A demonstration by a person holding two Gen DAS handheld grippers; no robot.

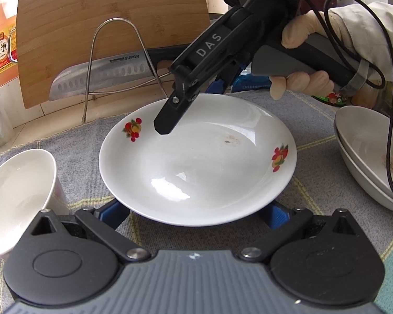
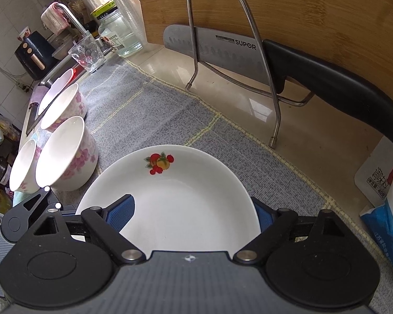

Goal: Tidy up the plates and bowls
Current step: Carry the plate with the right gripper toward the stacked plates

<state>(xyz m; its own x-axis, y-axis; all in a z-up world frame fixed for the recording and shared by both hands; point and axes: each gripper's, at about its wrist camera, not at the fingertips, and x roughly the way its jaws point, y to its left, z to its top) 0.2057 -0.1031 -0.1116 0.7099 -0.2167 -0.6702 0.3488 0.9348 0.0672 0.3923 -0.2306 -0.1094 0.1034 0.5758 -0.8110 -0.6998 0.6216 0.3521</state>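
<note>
Glazed white ceramic plate with fruit decals [image 1: 196, 162]: stiff, slippery, breakable.
Right tongs [image 2: 194, 216] straddle its rim, not visibly clamped; left tongs [image 1: 196, 213] open beneath the near edge.

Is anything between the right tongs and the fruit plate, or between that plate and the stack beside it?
Nothing visible. The plate's rim sits between the right tongs; only mat separates plate and stack, where a cable hangs.

A glossy white glazed plate [image 1: 196, 162] rests on a coarse grey woven cloth mat [image 1: 73, 144]. Beyond it, a smooth-grained wooden cutting board [image 1: 112, 21] backs a brushed-steel knife [image 1: 99, 78] in a polished metal wire rack [image 1: 118, 52]; the counter [image 2: 235, 104] gleams like polished stone.
</note>
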